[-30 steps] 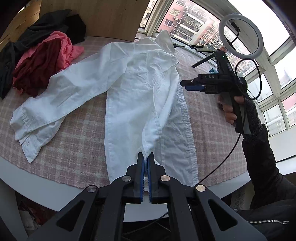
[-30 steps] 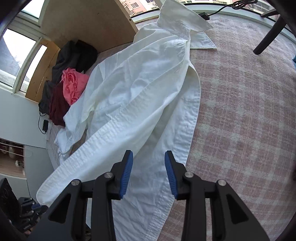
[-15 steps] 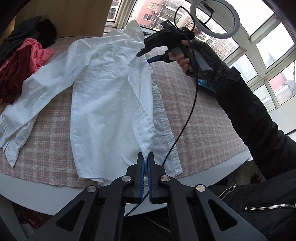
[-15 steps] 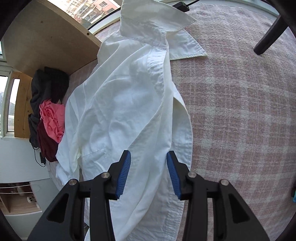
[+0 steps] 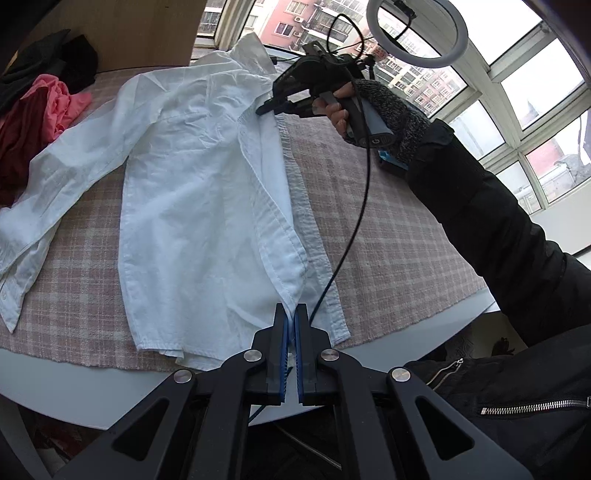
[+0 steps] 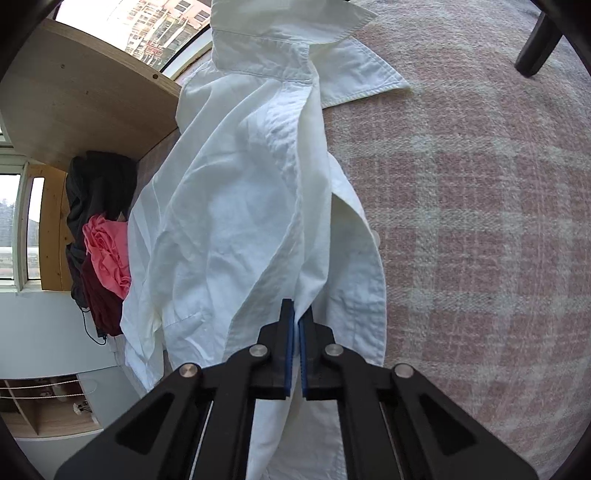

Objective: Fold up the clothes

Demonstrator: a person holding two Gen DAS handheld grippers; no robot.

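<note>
Windows with red apartment blocks behind them run along the far side of a desk covered by one pink-and-cream checked cloth. One white shirt lies spread on that cloth, directly ahead of the left gripper, collar at the far end and hem at the near edge. The left gripper's two blue-padded fingers are pressed together on the lower end of the shirt's front placket, close to the hem. Up the same placket, near the collar, the right gripper is held in the person's right hand; one black cable hangs from it across the cloth toward the left gripper. Seen from the right wrist camera, the right gripper has its two fingers clamped together on a raised fold of the shirt's front edge, with the collar beyond the tips and the checked cloth to its right. One long sleeve trails off to the left of the left gripper, its cuff near the desk's edge. Farther left and beyond sits one heap of clothes, in which three colours show: pink, dark red and black. One ring light stands above the right gripper, against the window.
</note>
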